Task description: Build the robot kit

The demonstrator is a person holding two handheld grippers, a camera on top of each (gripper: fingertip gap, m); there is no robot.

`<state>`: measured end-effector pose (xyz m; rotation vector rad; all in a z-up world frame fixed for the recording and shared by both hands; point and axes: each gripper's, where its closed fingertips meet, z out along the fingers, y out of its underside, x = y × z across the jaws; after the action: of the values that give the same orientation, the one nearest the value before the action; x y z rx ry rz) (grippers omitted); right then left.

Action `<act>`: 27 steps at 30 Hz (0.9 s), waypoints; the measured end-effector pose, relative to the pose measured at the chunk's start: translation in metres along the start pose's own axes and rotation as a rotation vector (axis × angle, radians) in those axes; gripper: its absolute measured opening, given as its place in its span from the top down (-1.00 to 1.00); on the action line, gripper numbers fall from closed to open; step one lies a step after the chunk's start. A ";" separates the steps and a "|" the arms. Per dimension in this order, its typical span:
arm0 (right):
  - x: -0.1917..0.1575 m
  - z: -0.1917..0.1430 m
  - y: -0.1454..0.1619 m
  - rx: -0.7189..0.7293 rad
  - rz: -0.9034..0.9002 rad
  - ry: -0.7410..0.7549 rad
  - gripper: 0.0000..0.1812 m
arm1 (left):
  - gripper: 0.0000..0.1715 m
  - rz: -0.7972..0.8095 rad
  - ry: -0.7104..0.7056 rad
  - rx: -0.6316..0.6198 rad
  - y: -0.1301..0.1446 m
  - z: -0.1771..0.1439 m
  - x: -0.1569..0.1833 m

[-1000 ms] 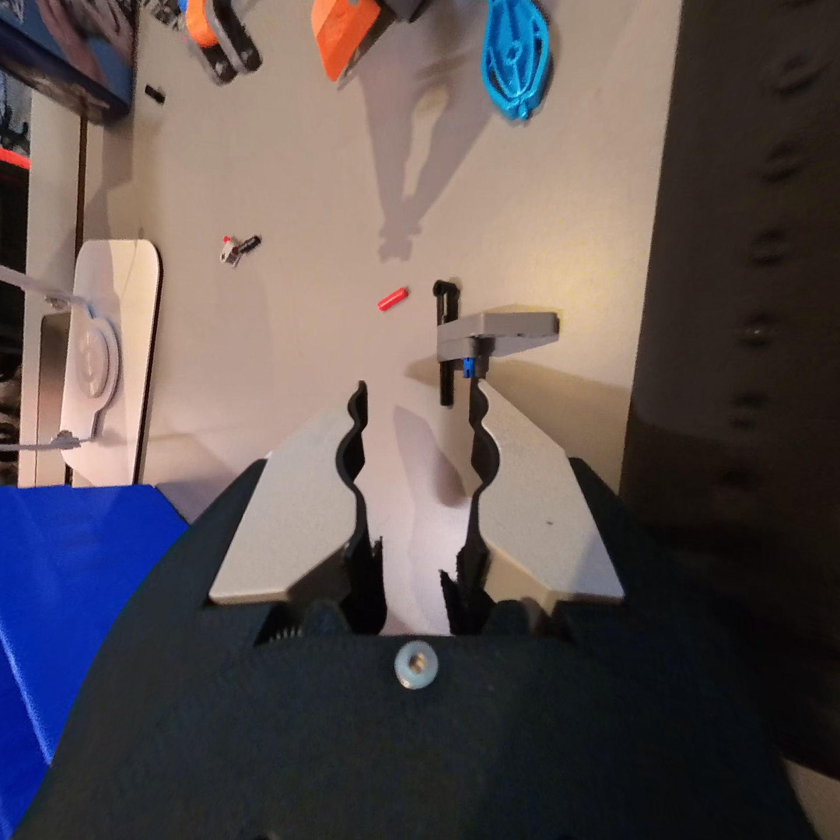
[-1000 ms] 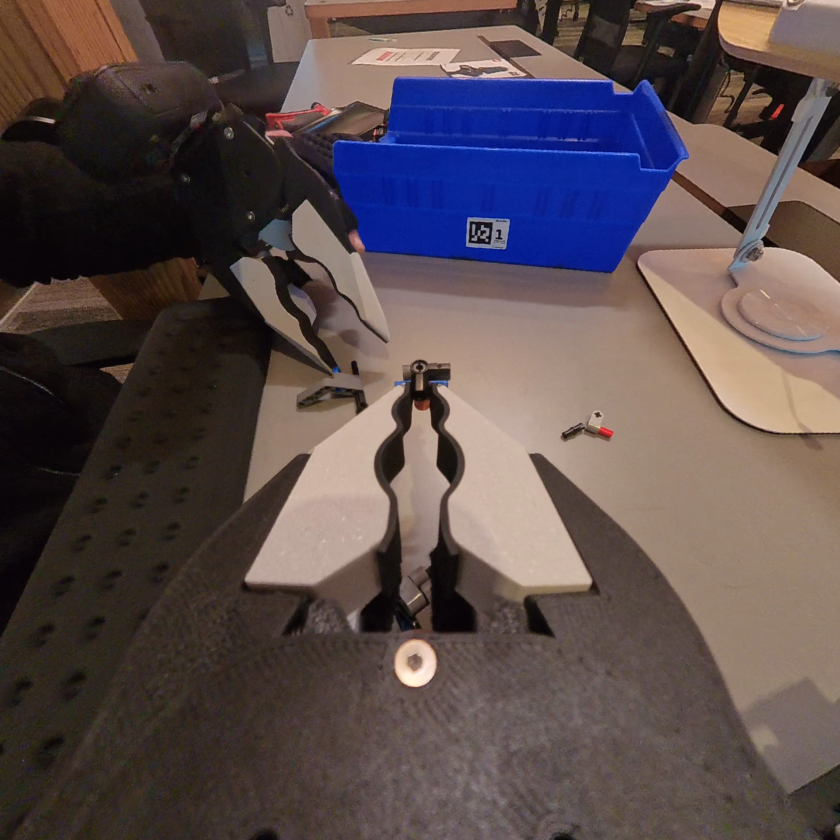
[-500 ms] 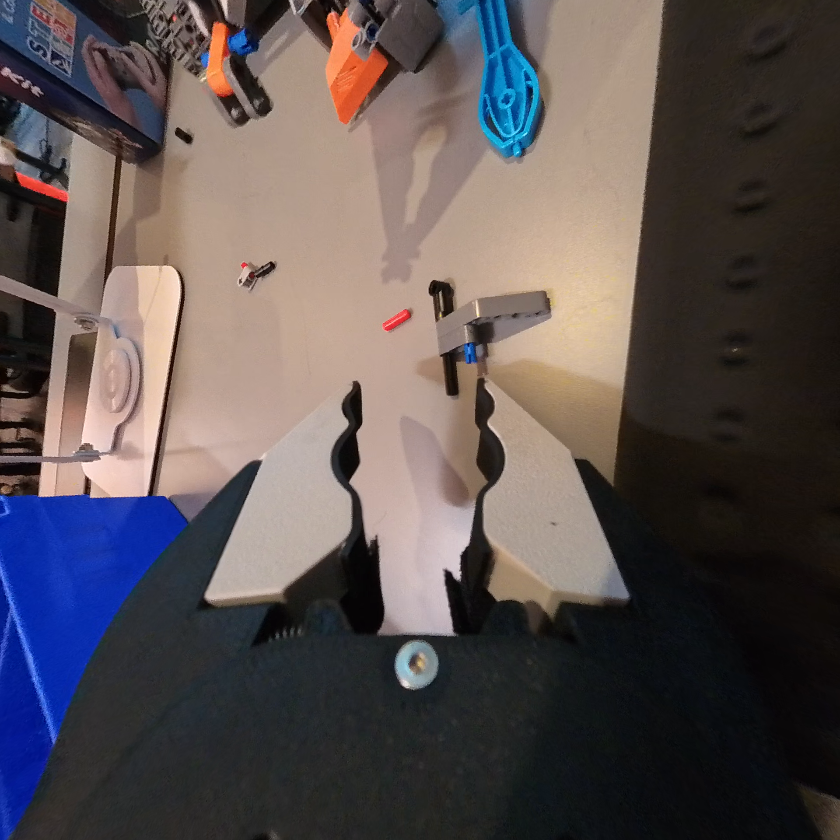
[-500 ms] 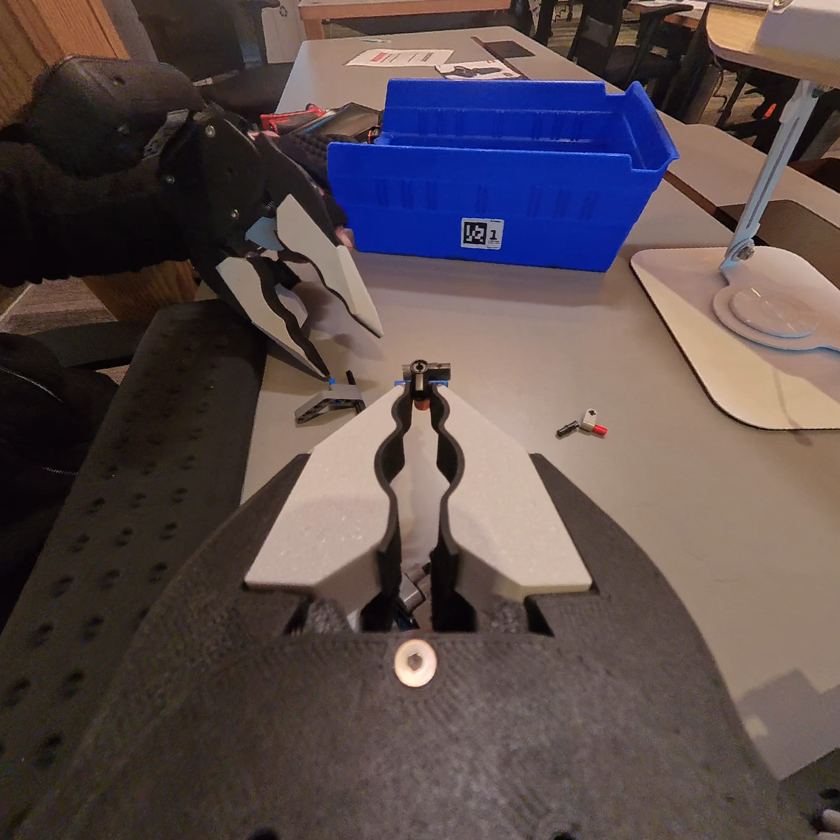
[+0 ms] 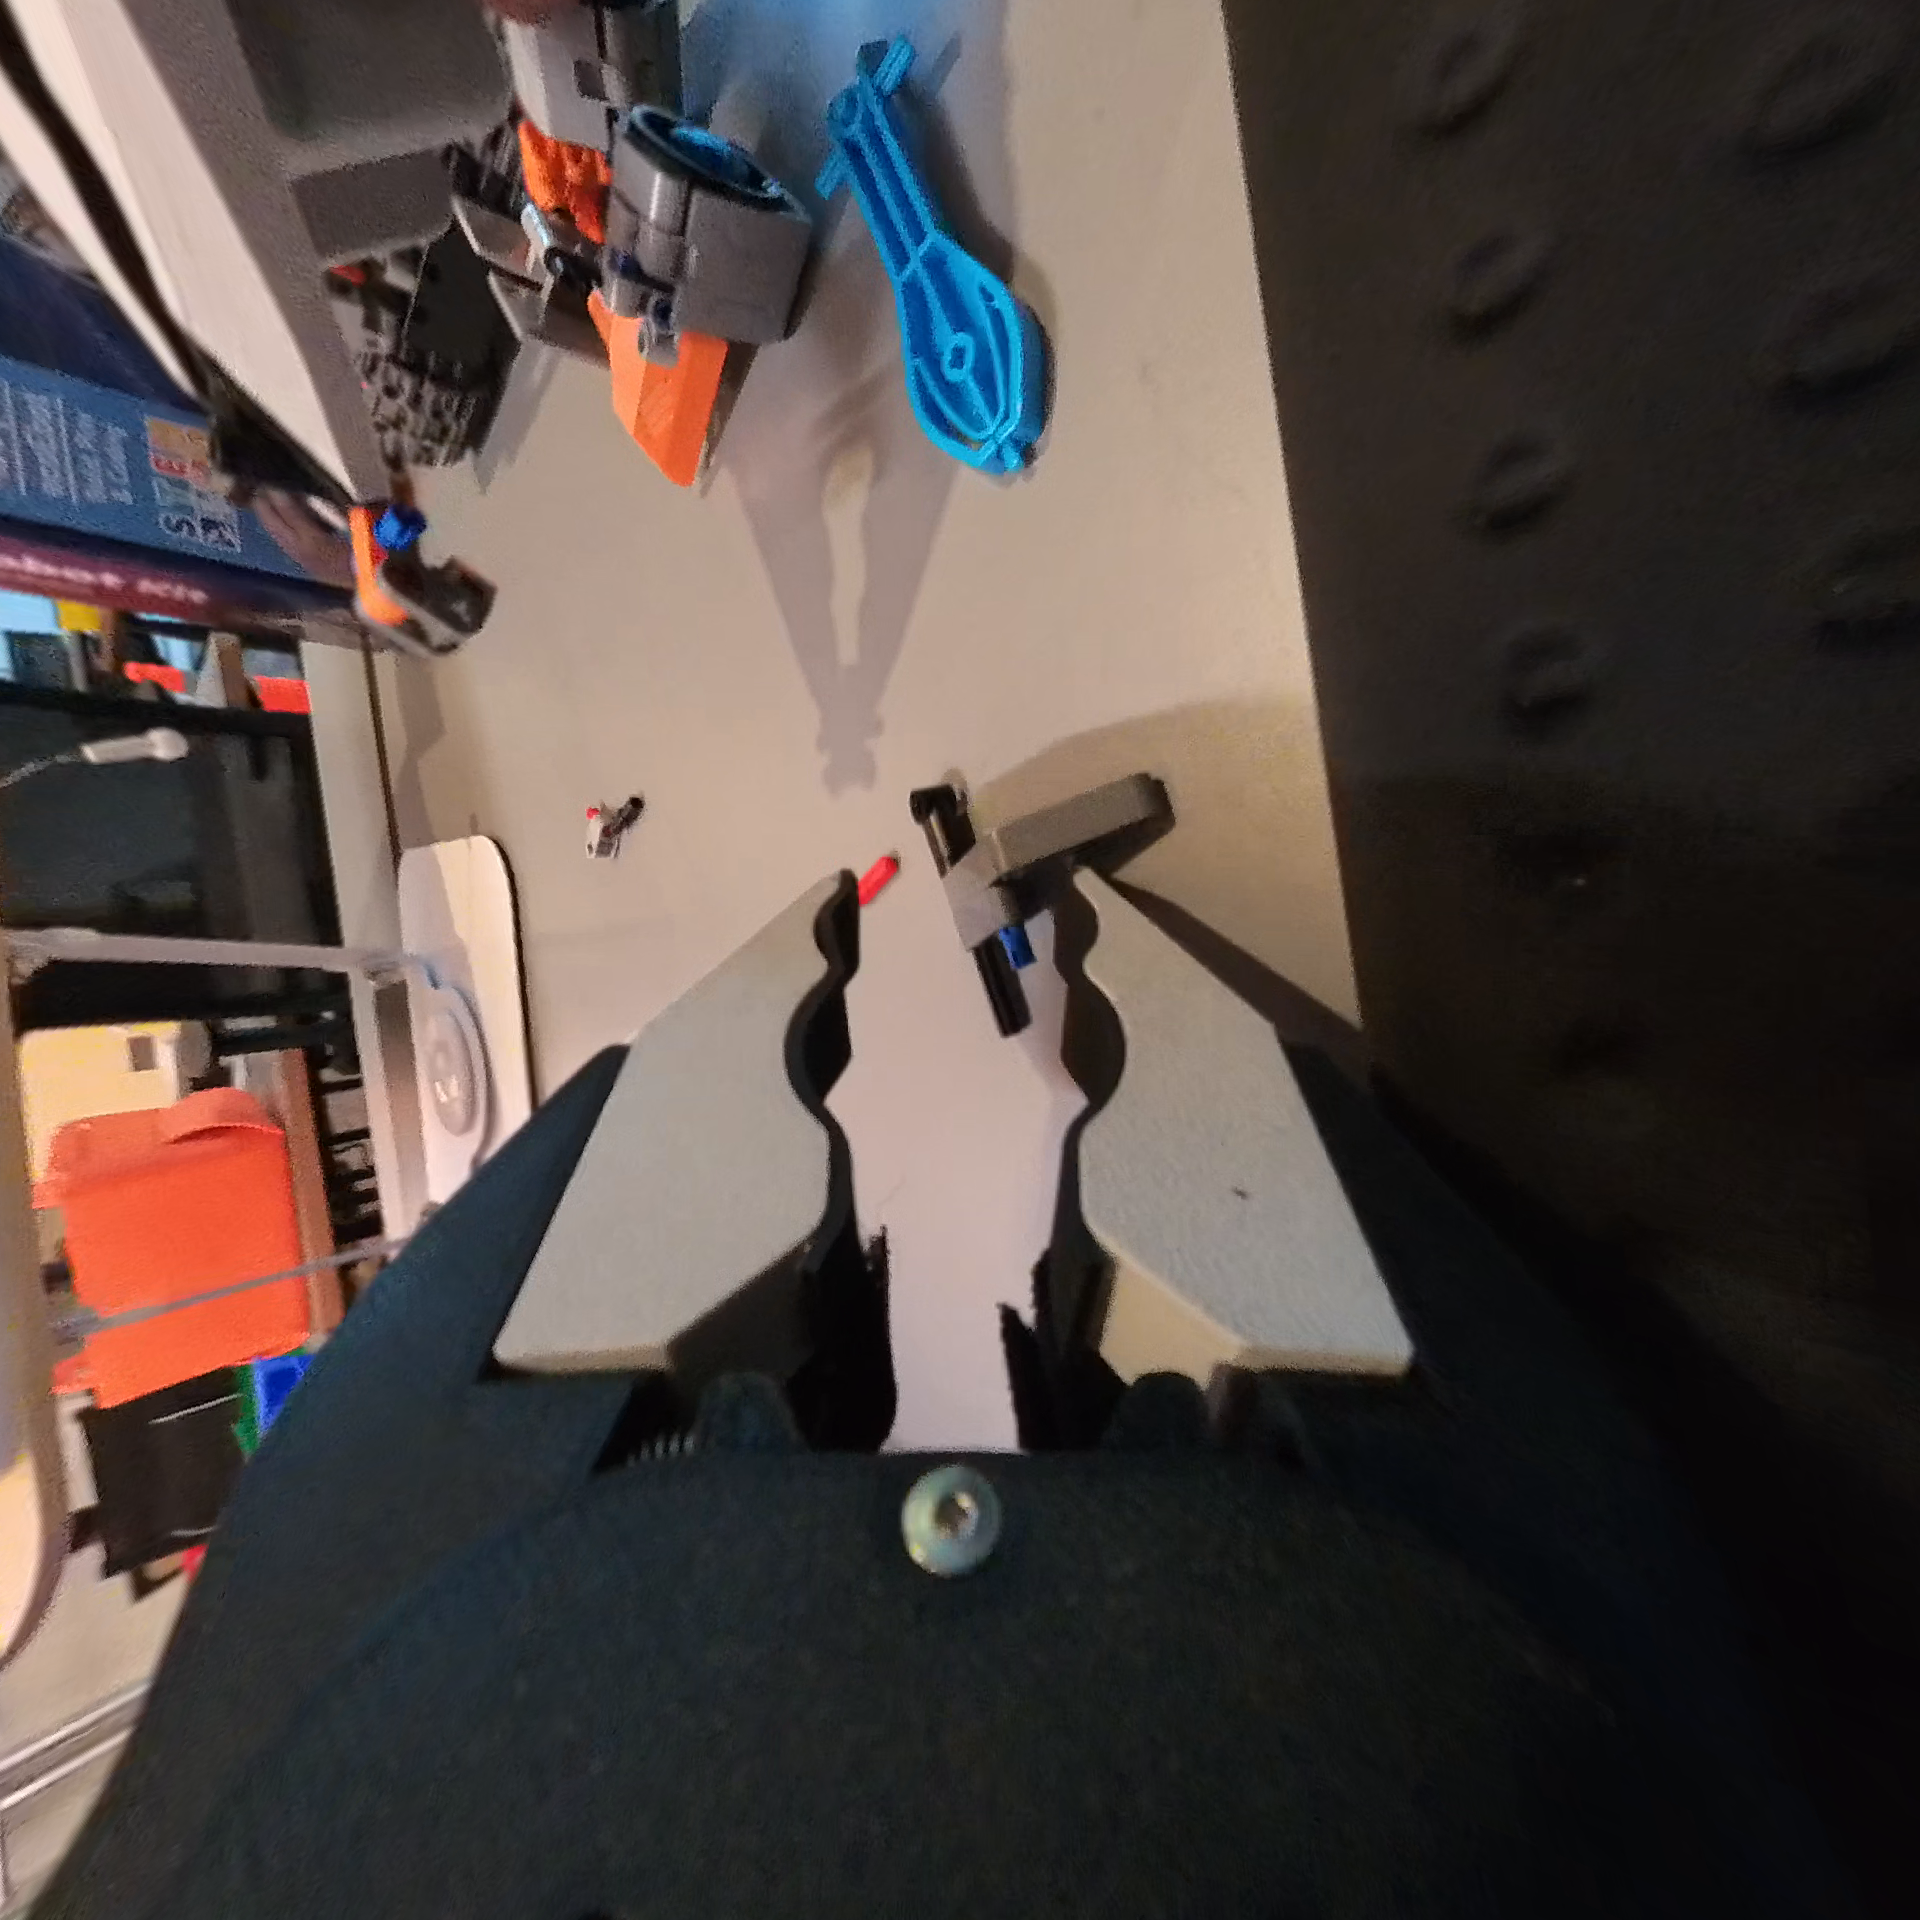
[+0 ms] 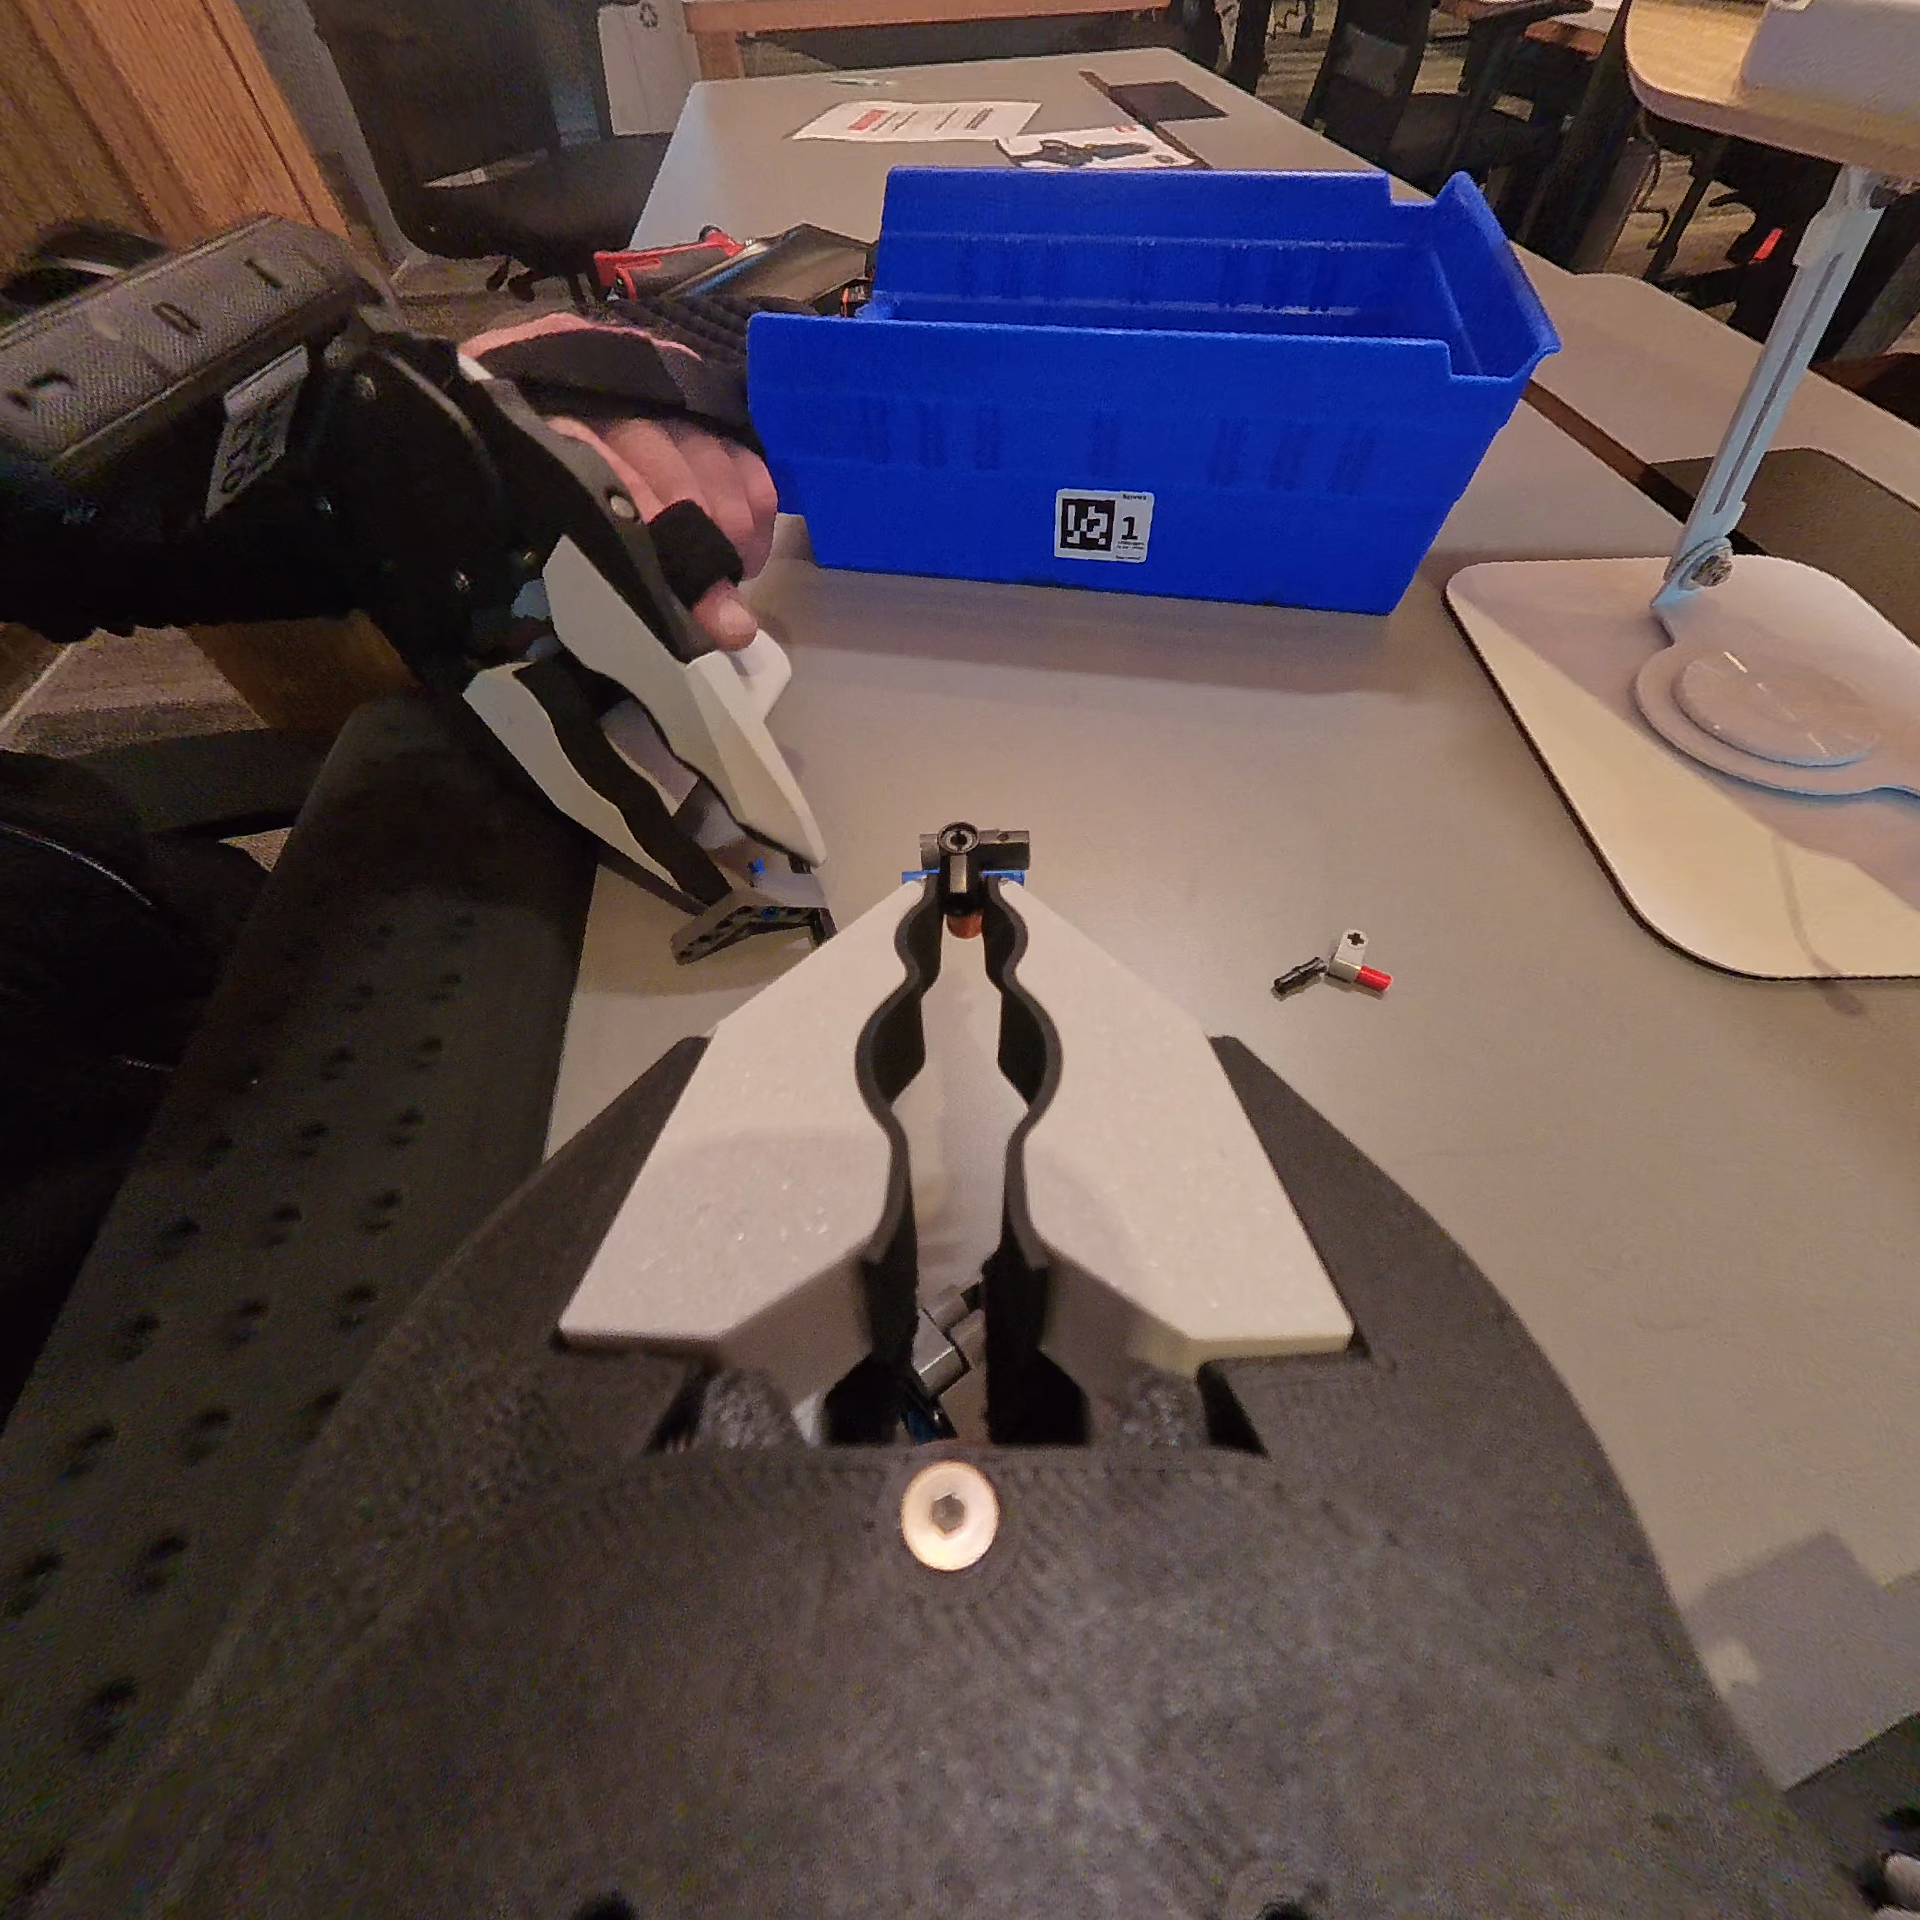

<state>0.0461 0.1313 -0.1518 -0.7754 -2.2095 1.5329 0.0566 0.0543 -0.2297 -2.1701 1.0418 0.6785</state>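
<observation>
Closing in, left tongs (image 5: 956, 914) spread wide and now straddling the grey angled beam with black pin (image 5: 1023, 868) on the desk (image 5: 665, 665), right tongs (image 6: 961, 894) at twelve o'clock staying clenched on a small black connector (image 6: 966, 847).

Space left of the right gripper (image 6: 961, 904) is being blocked by the left gripper (image 6: 764, 868); bare table (image 6: 1195, 831) ahead is being bounded by blue bin (image 6: 1143, 416).

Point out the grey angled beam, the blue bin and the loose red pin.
grey angled beam (image 5: 1070, 831), left wrist view, on its flat grey arm.
blue bin (image 6: 1226, 457), right wrist view, on its front wall.
red pin (image 5: 879, 873), left wrist view, mid-shaft.
</observation>
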 end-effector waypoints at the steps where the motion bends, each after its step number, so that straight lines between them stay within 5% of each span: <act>1: 0.000 0.000 0.000 0.000 0.000 0.001 0.94 | 0.61 0.018 0.002 -0.006 -0.001 0.001 0.001; 5: 0.001 -0.001 0.000 0.002 0.000 0.002 0.94 | 0.84 0.074 0.027 -0.006 -0.004 0.007 0.007; 11: 0.002 -0.001 -0.001 0.003 0.001 0.007 0.94 | 0.91 -0.032 0.009 0.056 -0.013 0.009 -0.005; 17: 0.001 0.000 -0.003 0.010 0.006 0.018 0.94 | 0.93 -0.421 -0.002 0.304 -0.033 -0.004 -0.043; 27: 0.009 -0.008 -0.011 0.043 0.019 0.073 0.94 | 0.92 -0.988 0.223 0.679 -0.038 -0.017 -0.080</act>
<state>0.0404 0.1396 -0.1388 -0.8286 -2.1151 1.5312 0.0463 0.0999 -0.1529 -1.8208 0.1331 -0.3418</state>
